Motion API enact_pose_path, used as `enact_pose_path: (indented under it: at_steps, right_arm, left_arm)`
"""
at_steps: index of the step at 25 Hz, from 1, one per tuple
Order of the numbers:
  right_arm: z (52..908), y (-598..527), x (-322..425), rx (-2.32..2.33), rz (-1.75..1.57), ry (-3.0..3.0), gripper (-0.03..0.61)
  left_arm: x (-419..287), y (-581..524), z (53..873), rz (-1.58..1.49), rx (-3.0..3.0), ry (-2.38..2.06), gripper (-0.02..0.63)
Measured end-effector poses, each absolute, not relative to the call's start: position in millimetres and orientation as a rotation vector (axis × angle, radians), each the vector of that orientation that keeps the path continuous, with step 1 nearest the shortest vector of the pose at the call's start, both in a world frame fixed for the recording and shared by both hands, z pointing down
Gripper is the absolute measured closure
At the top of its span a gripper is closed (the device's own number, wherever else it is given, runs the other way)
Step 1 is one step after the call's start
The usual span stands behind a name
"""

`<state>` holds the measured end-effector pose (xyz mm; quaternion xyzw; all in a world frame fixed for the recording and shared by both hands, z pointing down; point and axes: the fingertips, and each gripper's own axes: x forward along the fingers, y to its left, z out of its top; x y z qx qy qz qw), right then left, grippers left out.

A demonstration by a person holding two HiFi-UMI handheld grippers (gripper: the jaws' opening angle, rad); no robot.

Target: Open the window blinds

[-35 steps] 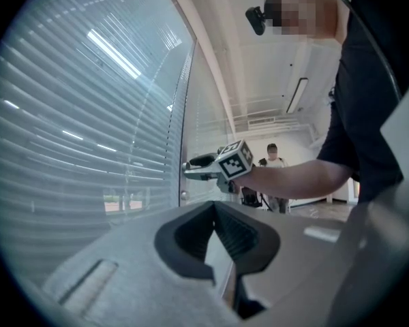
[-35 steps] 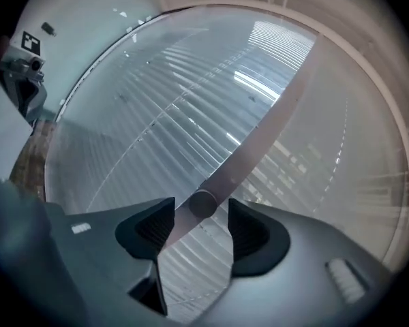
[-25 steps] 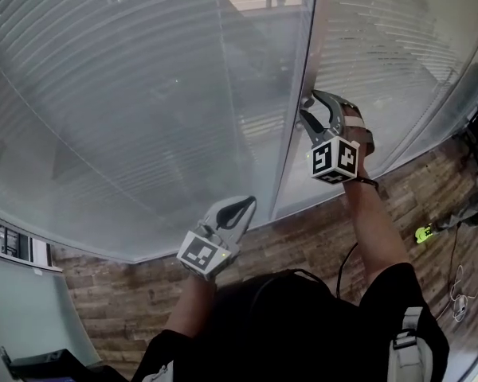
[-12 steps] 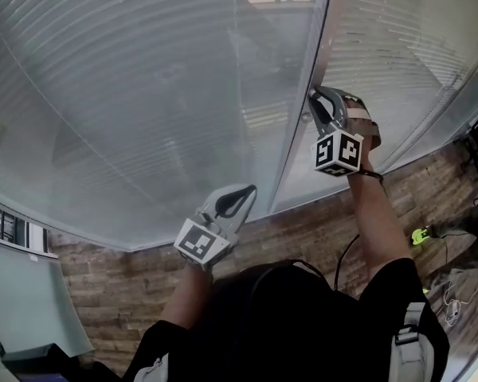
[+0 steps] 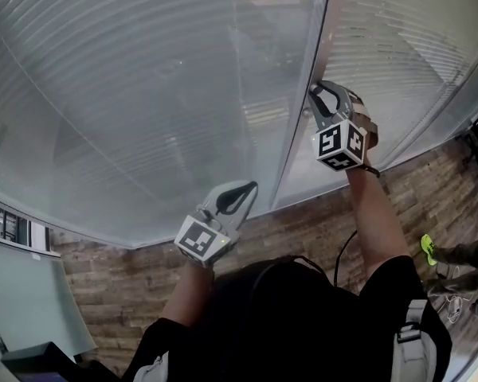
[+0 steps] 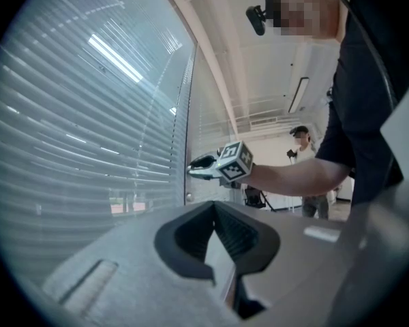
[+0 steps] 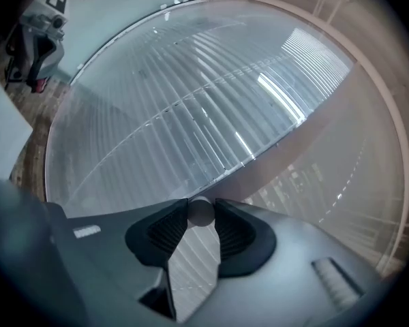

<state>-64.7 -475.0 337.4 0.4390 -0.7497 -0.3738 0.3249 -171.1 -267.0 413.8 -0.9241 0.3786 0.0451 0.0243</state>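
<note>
Slatted blinds (image 5: 143,94) behind glass fill the big left pane, and a second set (image 5: 398,46) fills the right pane. A pale upright frame (image 5: 299,134) divides them. At that frame my right gripper (image 5: 315,95) is shut on a small round grey knob (image 7: 202,212), which sits pinched between the tips in the right gripper view (image 7: 202,214). The left gripper view shows the same gripper (image 6: 199,167) reaching level to the frame. My left gripper (image 5: 240,193) hangs lower, a little short of the glass, shut with nothing in it (image 6: 215,208).
A wood-pattern strip (image 5: 319,229) runs below the panes. A green object (image 5: 427,247) and cables lie at the far right. Another person (image 6: 307,176) stands in the room behind. A piece of equipment (image 7: 37,39) stands at the top left of the right gripper view.
The right gripper's jaws, wide apart at the frame a second ago, have shut on the knob, and the gripper has rolled slightly. The left gripper has stayed put.
</note>
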Motion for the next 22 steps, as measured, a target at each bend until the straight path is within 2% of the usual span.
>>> enact_pose_path:
  at_steps: [22]
  right_arm:
    - [331.4, -475.7, -59.3, 1.433, -0.415, -2.401, 0.451]
  left_arm:
    - [-161.3, -263.6, 410.6, 0.156, -2.896, 1.13, 0.609]
